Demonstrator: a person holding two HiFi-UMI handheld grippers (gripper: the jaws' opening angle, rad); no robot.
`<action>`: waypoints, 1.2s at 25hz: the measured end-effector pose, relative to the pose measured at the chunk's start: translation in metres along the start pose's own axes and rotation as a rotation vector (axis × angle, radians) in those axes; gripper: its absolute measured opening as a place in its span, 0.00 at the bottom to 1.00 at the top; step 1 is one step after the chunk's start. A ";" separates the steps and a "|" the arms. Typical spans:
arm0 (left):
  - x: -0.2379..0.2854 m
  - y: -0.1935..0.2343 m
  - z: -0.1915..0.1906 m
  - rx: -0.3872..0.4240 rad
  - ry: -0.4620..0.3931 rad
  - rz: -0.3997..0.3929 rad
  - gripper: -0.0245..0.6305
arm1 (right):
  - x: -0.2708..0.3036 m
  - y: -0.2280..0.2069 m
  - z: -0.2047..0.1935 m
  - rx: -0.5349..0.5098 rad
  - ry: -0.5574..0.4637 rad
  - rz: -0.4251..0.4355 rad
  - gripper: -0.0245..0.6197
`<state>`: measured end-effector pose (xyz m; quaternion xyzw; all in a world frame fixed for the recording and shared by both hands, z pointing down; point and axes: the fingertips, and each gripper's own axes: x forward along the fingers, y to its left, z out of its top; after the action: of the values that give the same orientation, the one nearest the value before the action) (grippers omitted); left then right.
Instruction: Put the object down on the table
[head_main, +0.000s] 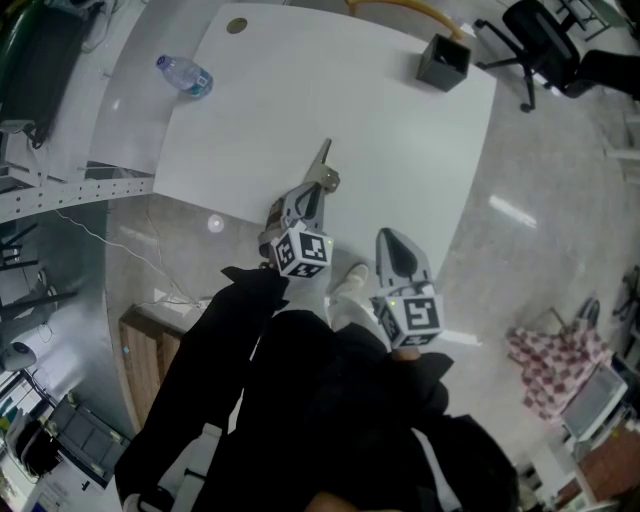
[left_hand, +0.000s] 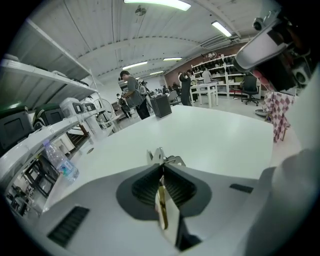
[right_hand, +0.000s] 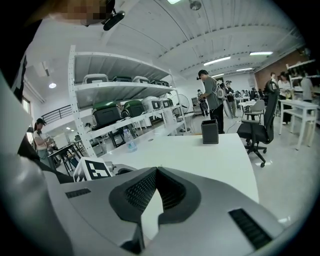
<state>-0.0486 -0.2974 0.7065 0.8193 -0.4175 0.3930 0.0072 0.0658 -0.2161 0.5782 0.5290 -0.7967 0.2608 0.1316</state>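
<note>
My left gripper (head_main: 321, 181) is shut on a thin metal tool (head_main: 322, 156) whose tip sticks out past the jaws over the near edge of the white table (head_main: 400, 140). In the left gripper view the tool (left_hand: 161, 156) is a flat blade pinched between the ribbed pads, with its metal end poking out above the tabletop (left_hand: 210, 135). My right gripper (head_main: 391, 238) hangs beside it, just off the table's edge over the floor. Its jaws (right_hand: 156, 171) are shut with nothing between them.
A plastic water bottle (head_main: 185, 76) lies at the table's far left and a black box (head_main: 443, 61) stands at the far right corner. An office chair (head_main: 545, 45) is beyond that corner. A checked cloth (head_main: 550, 365) lies on the floor to the right. Shelving (head_main: 60, 185) runs along the left.
</note>
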 end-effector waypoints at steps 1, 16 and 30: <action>0.001 -0.002 0.000 0.019 0.003 0.001 0.07 | 0.000 -0.001 -0.001 -0.003 0.005 -0.003 0.04; 0.009 -0.018 -0.003 0.069 0.040 -0.044 0.10 | -0.003 -0.006 -0.003 0.005 0.001 -0.012 0.04; -0.002 -0.022 0.005 0.008 0.017 -0.081 0.15 | -0.010 0.000 -0.008 -0.005 0.030 0.009 0.04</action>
<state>-0.0309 -0.2835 0.7082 0.8321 -0.3824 0.4011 0.0231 0.0691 -0.2040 0.5800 0.5209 -0.7978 0.2674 0.1438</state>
